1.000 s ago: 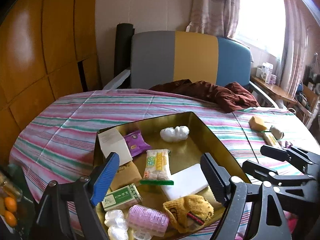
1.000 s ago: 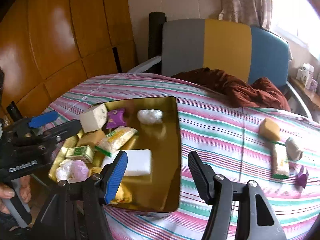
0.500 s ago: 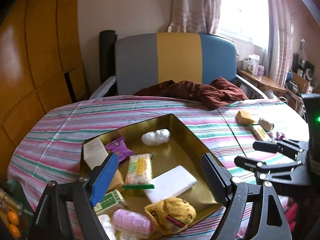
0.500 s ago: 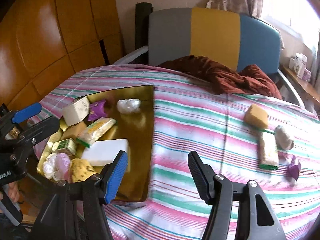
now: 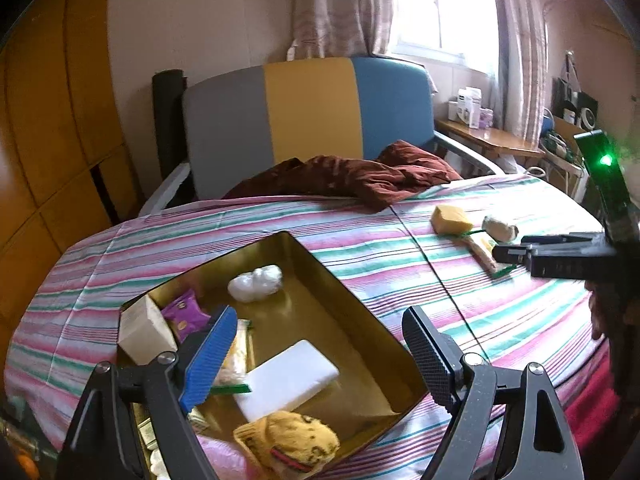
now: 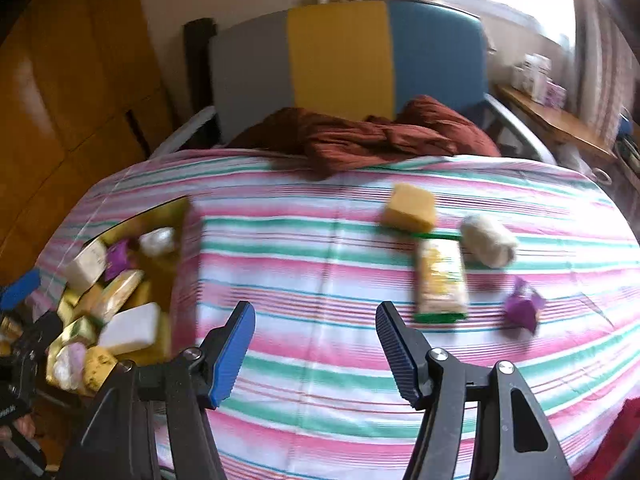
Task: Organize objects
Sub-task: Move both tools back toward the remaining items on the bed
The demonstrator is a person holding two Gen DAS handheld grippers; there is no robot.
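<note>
**tinbox_fan:** So what's left to be tidied? The gold tray (image 6: 182, 216) at 9 o'clock in the right wrist view looks packed already.

**stripes42:** Four bits are left loose on the striped cloth (image 6: 320, 248): yellow sponge (image 6: 410, 206), white roll (image 6: 488, 240), snack packet (image 6: 440, 280), purple wrapper (image 6: 522, 310). The packet is probably what should be gone for next, it's seen at about 1 o'clock from the right gripper (image 6: 316, 344), well apart from the tips.

**tinbox_fan:** Jaws?

**stripes42:** Both are spread with nothing between them. The left gripper (image 5: 316, 354) is hung over the tray, so the right one is clearly nearer.

**tinbox_fan:** Long axis?

**stripes42:** It's pointed 12 to 6, roughly in line with the fingers, so it'd likely be pinched across its narrow width. No wrist roll seems needed, just a shift towards 1 o'clock.
</note>
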